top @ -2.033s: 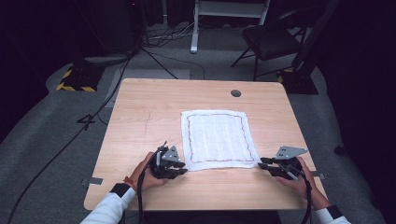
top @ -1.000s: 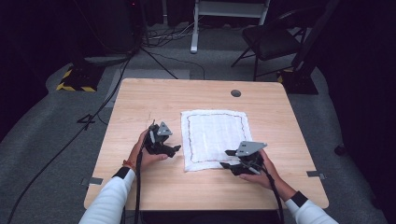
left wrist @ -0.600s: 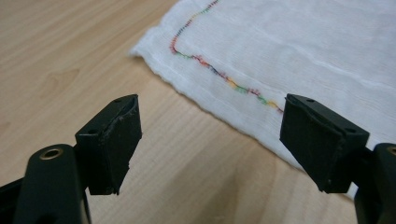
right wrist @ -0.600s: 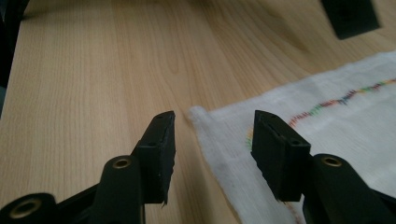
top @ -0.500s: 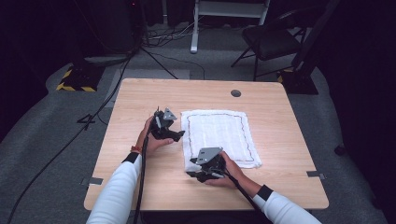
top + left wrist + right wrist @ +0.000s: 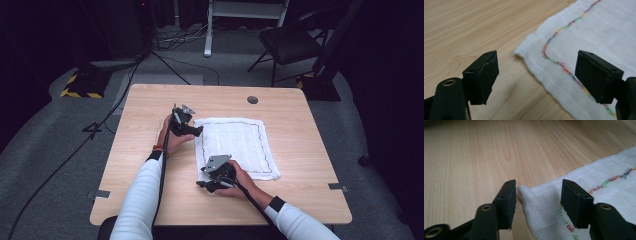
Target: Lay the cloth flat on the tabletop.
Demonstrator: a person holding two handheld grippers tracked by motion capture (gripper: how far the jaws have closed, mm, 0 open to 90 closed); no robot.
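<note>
A white cloth (image 6: 235,145) with a coloured stitched border lies flat on the wooden table (image 6: 145,150). My left gripper (image 6: 199,132) is at the cloth's far-left corner. In the left gripper view the left gripper (image 6: 536,53) is open, with the corner of the cloth (image 6: 599,30) lying between and below its jaws. My right gripper (image 6: 202,185) is at the near-left corner. In the right gripper view the right gripper (image 6: 538,182) is open, its jaws straddling that corner of the cloth (image 6: 599,172) without pressing on it.
A round cable hole (image 6: 252,99) sits in the tabletop behind the cloth. Tape marks (image 6: 100,193) lie at the table's side edges. Beyond the table stand a chair (image 6: 292,45) and stand legs, with cables running across the floor.
The right gripper has travelled left from the cloth's near-right corner to its near-left corner. The left gripper has moved away along the left edge to the far-left corner. The cloth lies unchanged.
</note>
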